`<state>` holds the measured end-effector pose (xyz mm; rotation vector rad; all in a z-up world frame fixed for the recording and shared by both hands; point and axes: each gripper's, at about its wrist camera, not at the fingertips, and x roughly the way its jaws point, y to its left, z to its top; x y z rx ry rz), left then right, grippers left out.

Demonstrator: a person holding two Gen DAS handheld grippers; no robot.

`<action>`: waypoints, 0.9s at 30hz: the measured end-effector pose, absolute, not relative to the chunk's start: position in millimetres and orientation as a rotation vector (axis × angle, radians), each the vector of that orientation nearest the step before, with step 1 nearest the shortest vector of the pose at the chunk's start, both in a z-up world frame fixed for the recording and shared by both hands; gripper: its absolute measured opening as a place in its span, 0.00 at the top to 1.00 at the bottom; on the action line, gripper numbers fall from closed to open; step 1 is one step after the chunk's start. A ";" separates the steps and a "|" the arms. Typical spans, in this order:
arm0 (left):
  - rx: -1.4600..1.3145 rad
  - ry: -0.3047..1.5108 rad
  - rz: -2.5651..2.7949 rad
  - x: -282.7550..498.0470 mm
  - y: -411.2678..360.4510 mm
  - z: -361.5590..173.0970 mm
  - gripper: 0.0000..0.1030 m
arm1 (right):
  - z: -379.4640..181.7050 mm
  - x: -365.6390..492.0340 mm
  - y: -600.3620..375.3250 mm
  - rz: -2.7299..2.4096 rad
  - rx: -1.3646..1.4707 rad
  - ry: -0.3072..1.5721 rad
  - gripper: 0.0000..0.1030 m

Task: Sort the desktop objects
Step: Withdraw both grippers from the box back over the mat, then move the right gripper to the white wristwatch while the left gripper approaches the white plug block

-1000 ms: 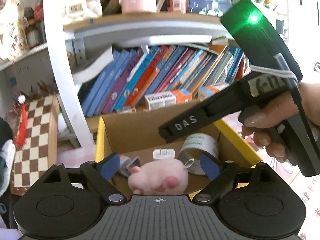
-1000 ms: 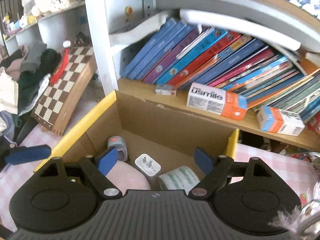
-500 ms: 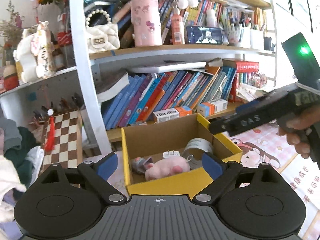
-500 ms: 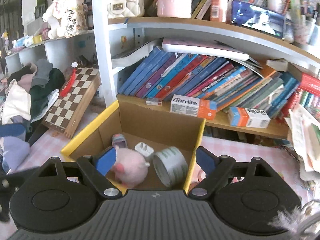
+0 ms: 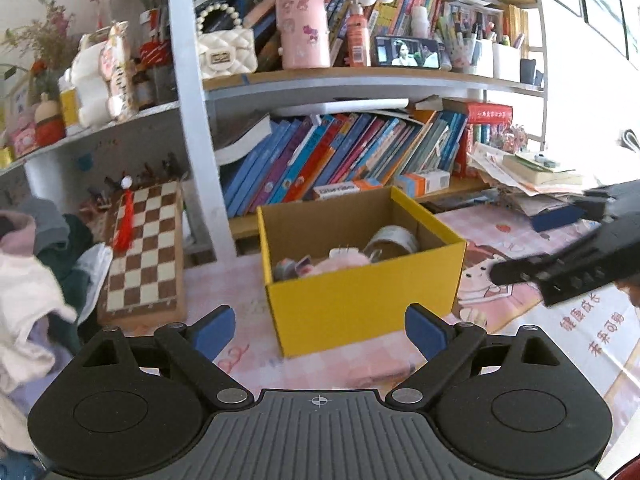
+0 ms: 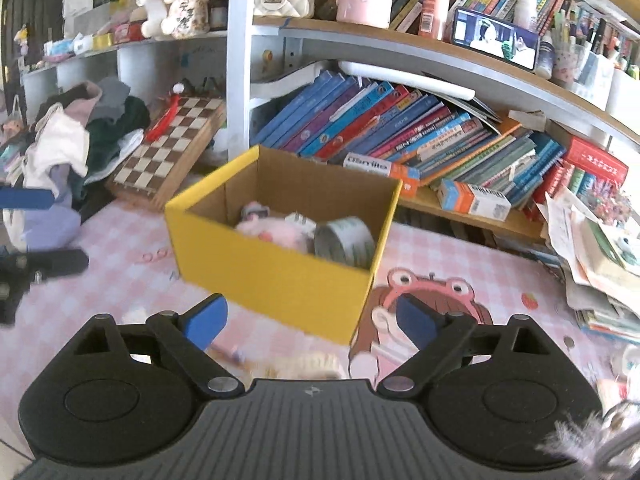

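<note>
A yellow cardboard box (image 5: 360, 300) (image 6: 276, 276) stands on the pink checked tablecloth in front of the bookshelf. Inside it lie a pink plush toy (image 5: 340, 265) (image 6: 276, 233), a roll of tape (image 5: 394, 239) (image 6: 344, 240), a white charger plug (image 6: 298, 218) and a small grey-and-red item (image 5: 290, 268). My left gripper (image 5: 320, 330) hangs open and empty, back from the box's front wall. My right gripper (image 6: 308, 320) is likewise open and empty, short of the box's near corner. The right gripper's body (image 5: 568, 264) shows at the right edge of the left wrist view.
A folded chessboard (image 5: 146, 256) (image 6: 172, 140) leans left of the box beside a heap of clothes (image 6: 76, 140). Slanted books (image 6: 400, 132) and small cartons fill the shelf behind. Papers (image 6: 596, 256) pile at right. Blurred small items (image 6: 304, 362) lie just before the right gripper.
Both grippers have pulled back and away from above the box, so the whole box now shows from outside. Both stayed open; the box's contents have not moved.
</note>
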<state>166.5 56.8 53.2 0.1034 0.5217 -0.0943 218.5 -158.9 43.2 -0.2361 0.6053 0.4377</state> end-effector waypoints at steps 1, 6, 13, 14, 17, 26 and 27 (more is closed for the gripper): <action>0.099 0.525 -0.091 162.6 58.0 52.1 0.09 | 40.5 212.1 -160.6 0.431 -0.240 0.609 0.10; 0.096 0.541 -0.092 141.7 58.8 46.0 0.09 | 26.3 183.9 -168.0 0.389 -0.240 0.639 0.09; 0.064 0.578 -0.083 119.0 57.7 31.8 0.09 | 7.2 150.5 -173.2 0.344 -0.218 0.687 0.04; 0.059 0.584 -0.078 116.4 57.6 29.3 0.09 | 5.0 146.4 -172.9 0.342 -0.219 0.692 0.03; 0.051 0.603 -0.070 108.5 56.4 22.0 0.08 | -1.2 134.1 -170.6 0.329 -0.224 0.701 0.02; 0.036 0.663 -0.089 92.0 48.2 4.6 0.08 | -20.5 110.9 -161.6 0.305 -0.194 0.767 0.00; 0.037 0.667 -0.093 91.2 47.1 3.5 0.08 | -22.0 109.5 -160.3 0.310 -0.199 0.775 0.00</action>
